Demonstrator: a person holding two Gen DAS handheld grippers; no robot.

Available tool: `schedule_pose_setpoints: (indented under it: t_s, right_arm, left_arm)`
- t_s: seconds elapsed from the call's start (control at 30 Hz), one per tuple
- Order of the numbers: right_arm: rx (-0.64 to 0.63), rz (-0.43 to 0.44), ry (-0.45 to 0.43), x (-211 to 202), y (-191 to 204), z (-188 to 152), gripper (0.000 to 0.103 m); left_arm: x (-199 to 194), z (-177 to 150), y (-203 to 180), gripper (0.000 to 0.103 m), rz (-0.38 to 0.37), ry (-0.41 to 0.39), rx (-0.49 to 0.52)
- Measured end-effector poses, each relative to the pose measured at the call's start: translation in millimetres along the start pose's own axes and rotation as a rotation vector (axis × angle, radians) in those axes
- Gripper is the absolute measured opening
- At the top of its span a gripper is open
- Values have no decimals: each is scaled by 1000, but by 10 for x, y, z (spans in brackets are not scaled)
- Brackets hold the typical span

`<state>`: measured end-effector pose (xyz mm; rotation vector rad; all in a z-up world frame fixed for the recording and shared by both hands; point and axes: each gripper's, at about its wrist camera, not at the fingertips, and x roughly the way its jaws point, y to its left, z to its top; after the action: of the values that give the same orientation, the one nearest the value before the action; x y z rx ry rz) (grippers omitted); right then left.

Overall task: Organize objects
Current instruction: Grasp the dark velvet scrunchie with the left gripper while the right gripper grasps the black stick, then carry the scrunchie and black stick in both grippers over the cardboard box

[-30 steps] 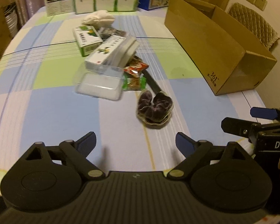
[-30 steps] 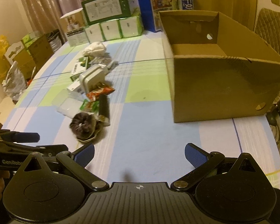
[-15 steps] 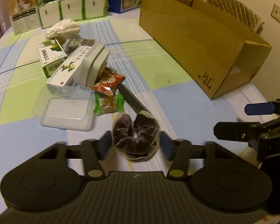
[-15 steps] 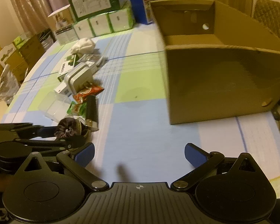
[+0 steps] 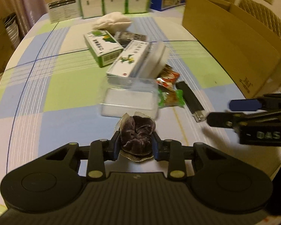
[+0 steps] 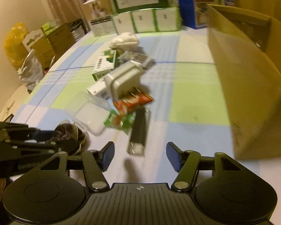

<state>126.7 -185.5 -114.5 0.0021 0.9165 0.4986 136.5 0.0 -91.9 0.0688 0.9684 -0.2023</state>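
My left gripper (image 5: 135, 146) is shut on a dark purple scrunchie in clear wrapping (image 5: 137, 134), low over the checked tablecloth. The same scrunchie (image 6: 66, 134) shows at the left of the right wrist view, between the left gripper's fingers (image 6: 35, 131). My right gripper (image 6: 140, 156) stands open with nothing in it, just short of a black stick pack (image 6: 138, 131). Beyond lie a clear plastic box (image 5: 129, 101), a green snack packet (image 5: 170, 97), a red snack packet (image 6: 133, 101), a white case (image 5: 157, 58) and two medicine boxes (image 5: 103, 46).
A large open cardboard box (image 5: 232, 43) stands on the right of the table. A white cloth bundle (image 5: 112, 21) lies farther back. Green-and-white cartons (image 5: 114, 3) line the far edge. Bags and boxes (image 6: 37, 43) sit beside the table on the left.
My left gripper has closed on the scrunchie, which it first approached open. My right gripper has moved forward and left toward the black stick pack and stays open.
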Motion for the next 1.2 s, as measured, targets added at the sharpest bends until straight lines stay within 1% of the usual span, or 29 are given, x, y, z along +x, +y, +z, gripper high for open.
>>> schedule_pose_setpoints:
  t_s: [0.07, 0.17, 0.23, 0.33, 0.4, 0.43, 0.53, 0.63, 0.87, 1.03, 1.2]
  right_arm:
    - [-20, -9, -2, 114, 47, 57, 50]
    - [-63, -38, 5, 275, 113, 106, 44]
    - [-87, -65, 24, 376, 147, 110, 42]
    - [-136, -106, 16, 434, 206, 93, 38]
    - [-154, -120, 11, 446, 218, 81, 29]
    - [-159, -119, 8, 442, 217, 73, 20]
    - [-147, -122, 12, 412, 203, 58, 19]
    - [-118, -130, 15, 338, 159, 21, 19]
    - [-43, -122, -2, 6, 81, -67, 19]
    - [-16, -115, -67, -321, 83, 19, 19]
    - [-7, -114, -175, -748, 65, 252, 19]
  left_arm:
    - [1, 10, 26, 28, -4, -4, -15]
    - [10, 16, 35, 28, -9, -8, -22]
    - [16, 5, 37, 28, -11, -7, -26]
    - [20, -10, 48, 28, -12, -8, -33]
    - [25, -3, 48, 28, -15, -9, -37]
    - [28, 0, 46, 28, -16, -8, -37]
    - [43, 5, 29, 28, -23, 2, -33]
    - [25, -10, 12, 28, -13, 1, -33]
    - [-129, -35, -52, 25, -18, -21, -27]
    - [-333, -2, -164, 25, -25, -58, -19]
    - [-610, 150, -346, 25, -47, -118, 20]
